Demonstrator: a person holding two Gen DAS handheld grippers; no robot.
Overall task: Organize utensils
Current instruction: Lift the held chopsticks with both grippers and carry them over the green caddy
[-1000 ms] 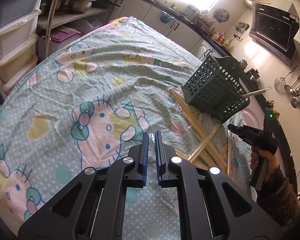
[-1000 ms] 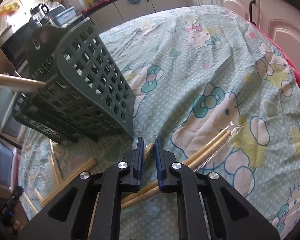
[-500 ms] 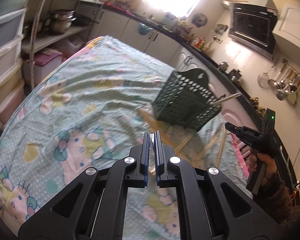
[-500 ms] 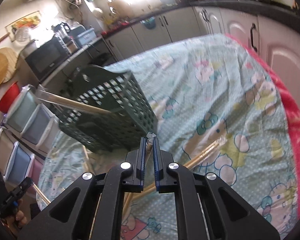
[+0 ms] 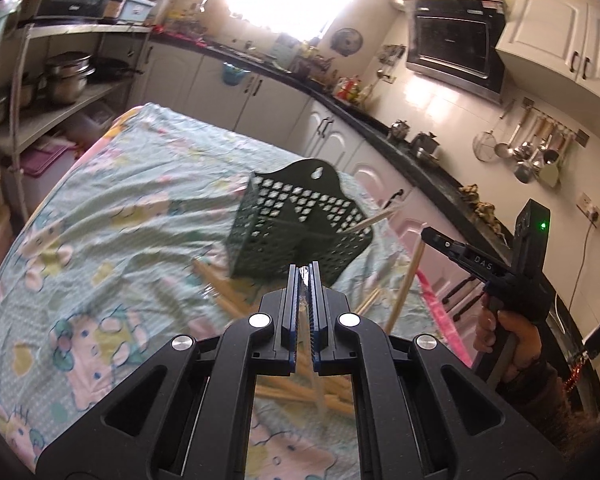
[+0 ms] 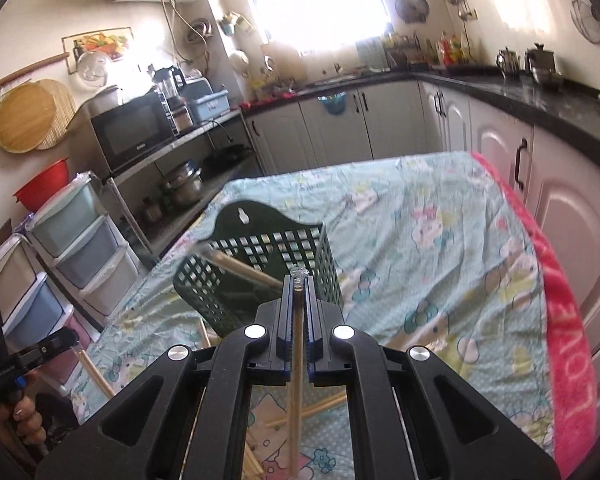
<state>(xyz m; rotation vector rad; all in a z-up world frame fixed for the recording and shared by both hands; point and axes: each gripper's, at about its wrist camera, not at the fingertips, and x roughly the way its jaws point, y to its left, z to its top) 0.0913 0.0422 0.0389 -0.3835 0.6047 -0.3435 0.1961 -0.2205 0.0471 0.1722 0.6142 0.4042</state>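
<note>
Left wrist view: the left gripper (image 5: 305, 276) is clamped on a clear plastic sleeve (image 5: 303, 280), whose crinkled end shows above the blue pads; whether a chopstick sits inside it cannot be told here. Beyond the fingertips stands the dark green perforated plastic utensil basket (image 5: 284, 228) on the pale green cartoon-print tablecloth (image 5: 112, 216), tilted, with one light wooden chopstick (image 5: 376, 219) poking out of its right side. More wooden chopsticks (image 5: 224, 292) lie loose on the cloth in front of the basket. To the right, the right gripper (image 5: 424, 234), held in a hand (image 5: 512, 332), carries a long wooden chopstick (image 5: 406, 280) that hangs from its tip. Risk: a thin film gripped only at its end can slip through the pads or let its contents slide out. Right wrist view: the right gripper (image 6: 299, 280) is closed on the long wooden chopstick (image 6: 296, 380) near its top end, with a scrap of clear wrap above the pads; the shaft hangs free below. The basket (image 6: 268, 276) lies just ahead, its opening facing the camera. Risk: the dangling shaft may swing and strike the rim or grid wall instead of entering, and a push on the light, tilted basket could tip it or dislodge the chopstick already inside. The two held pieces may also collide over the opening.
</note>
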